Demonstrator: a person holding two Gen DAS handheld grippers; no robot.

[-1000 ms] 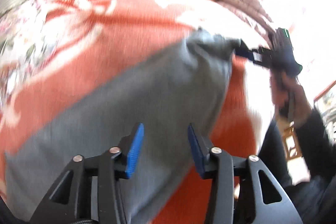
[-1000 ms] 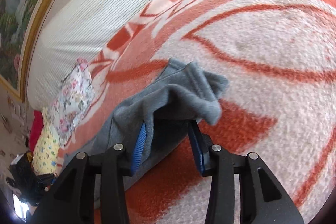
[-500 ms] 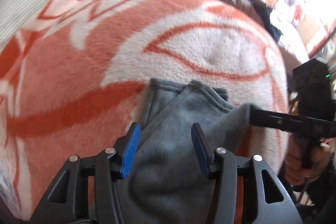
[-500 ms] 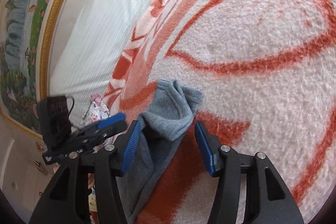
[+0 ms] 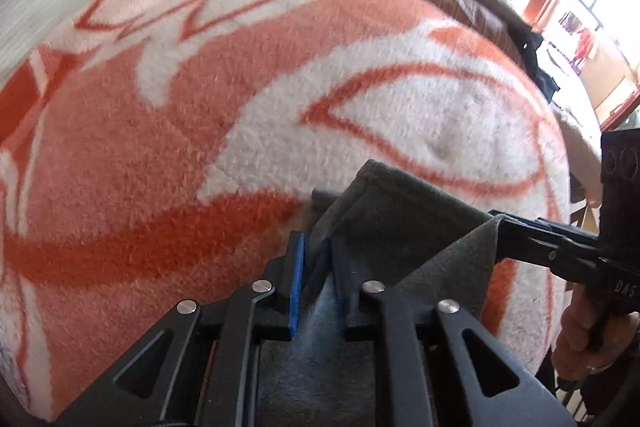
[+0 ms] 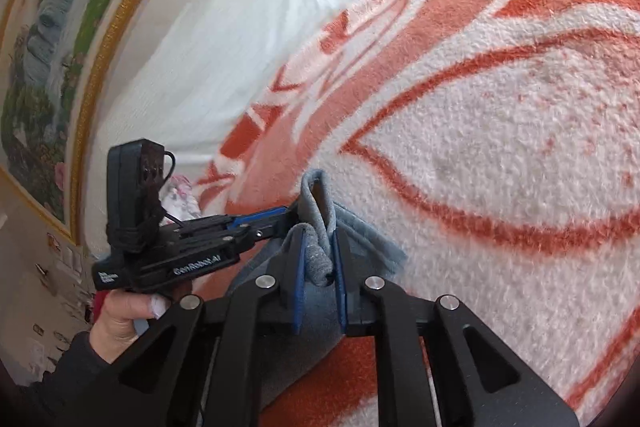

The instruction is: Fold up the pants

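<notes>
A bed fills both views, covered by an orange-and-white fleece blanket [image 5: 208, 131], with a white sheet [image 6: 224, 39] and a gilt-framed painting [image 6: 48, 39] at the upper left of the right wrist view. The grey pants [image 5: 400, 227] lie low in the centre of each frame, one end lifted off the blanket: the left gripper [image 5: 318, 267] has its jaws clenched on one corner of that end and the right gripper [image 6: 320, 259] has its jaws clamped on a bunched corner just beside it. To fold well, I judge both corners should travel level and taut so the edge lands square; half a second ago both pairs of jaws stood wide apart around the cloth, and now they have closed on it.
</notes>
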